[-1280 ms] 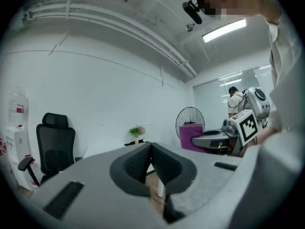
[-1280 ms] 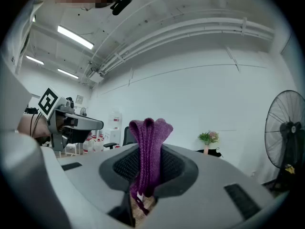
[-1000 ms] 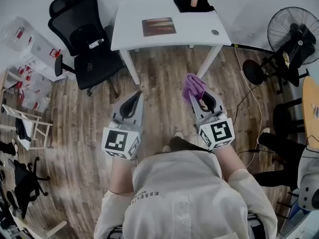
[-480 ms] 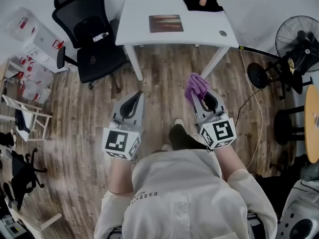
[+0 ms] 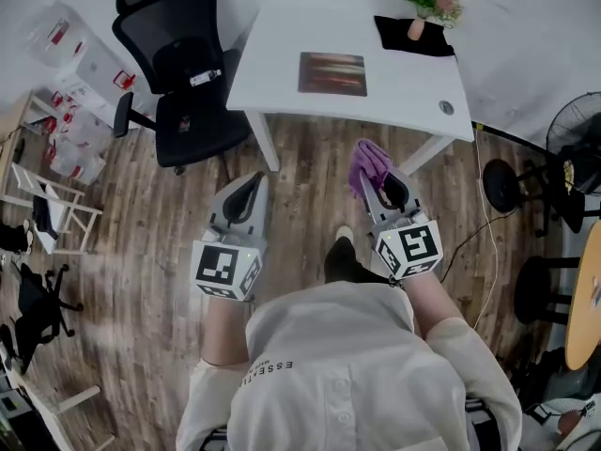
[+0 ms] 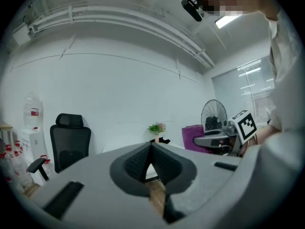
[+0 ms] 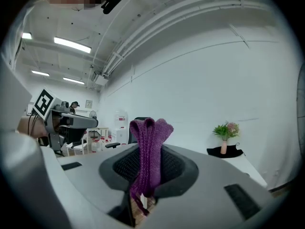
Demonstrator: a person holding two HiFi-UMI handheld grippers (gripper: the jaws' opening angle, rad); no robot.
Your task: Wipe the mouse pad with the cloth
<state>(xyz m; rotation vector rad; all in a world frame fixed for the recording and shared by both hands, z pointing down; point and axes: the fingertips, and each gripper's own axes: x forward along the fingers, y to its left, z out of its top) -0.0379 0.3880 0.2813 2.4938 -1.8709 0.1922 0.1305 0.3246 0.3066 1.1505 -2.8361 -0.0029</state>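
Note:
A dark reddish mouse pad lies flat on the white desk ahead of me. My right gripper is shut on a folded purple cloth, which sticks up between its jaws. It hangs over the wooden floor, short of the desk's front edge. My left gripper is shut with nothing in it, level with the right one and also over the floor. From the left gripper view the purple cloth shows at the right.
A black office chair stands left of the desk. A small vase of flowers rests on a black cloth at the desk's far right. A standing fan and cables are at right; boxes and a small rack at left.
The desk and mouse pad have shifted rightward and lower in the head view as I moved toward them. Both grippers keep their pose; the cloth stays clamped.

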